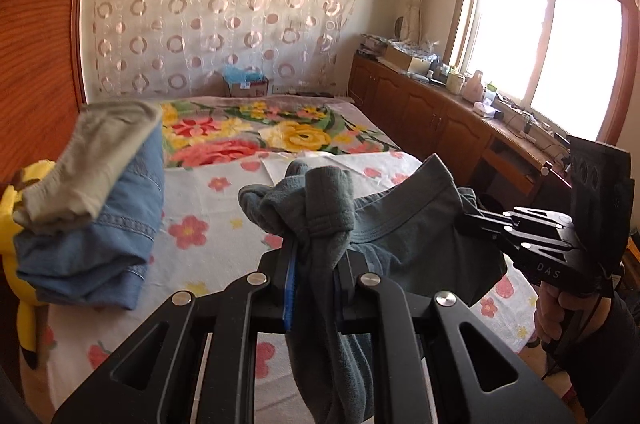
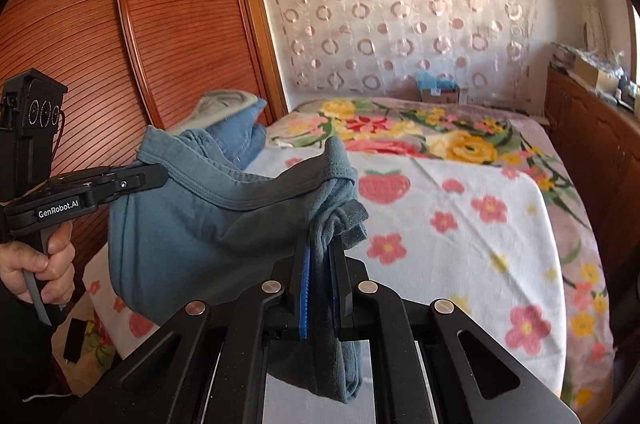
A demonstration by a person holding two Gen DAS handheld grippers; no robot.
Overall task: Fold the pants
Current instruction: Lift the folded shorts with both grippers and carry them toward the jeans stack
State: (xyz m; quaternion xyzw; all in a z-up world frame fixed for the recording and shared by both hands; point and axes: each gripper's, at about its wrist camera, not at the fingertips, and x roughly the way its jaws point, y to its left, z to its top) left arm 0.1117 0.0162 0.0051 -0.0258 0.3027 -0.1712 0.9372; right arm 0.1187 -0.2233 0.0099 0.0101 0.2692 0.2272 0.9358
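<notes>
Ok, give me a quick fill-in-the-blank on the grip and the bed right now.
1. Both grippers are shut on the grey-blue ____.
2. The pants hang ____ the floral bedsheet, between left gripper and right gripper.
3. The folded stack has a ____ garment on top.

Missing: pants; above; grey

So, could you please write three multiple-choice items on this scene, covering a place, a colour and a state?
1. Where does the folded blue-and-grey pile lie?
A. on the bed's left edge
B. on the cabinet
C. on the floor

2. What colour are the pants being held?
A. red
B. grey-blue
C. white

3. How are the pants held?
A. by one tool
B. lying loose
C. by both tools

A: it sits on the bed beside the wardrobe.
B: the cloth is grey-blue.
C: the left tool and right tool each pinch the waistband.
</notes>
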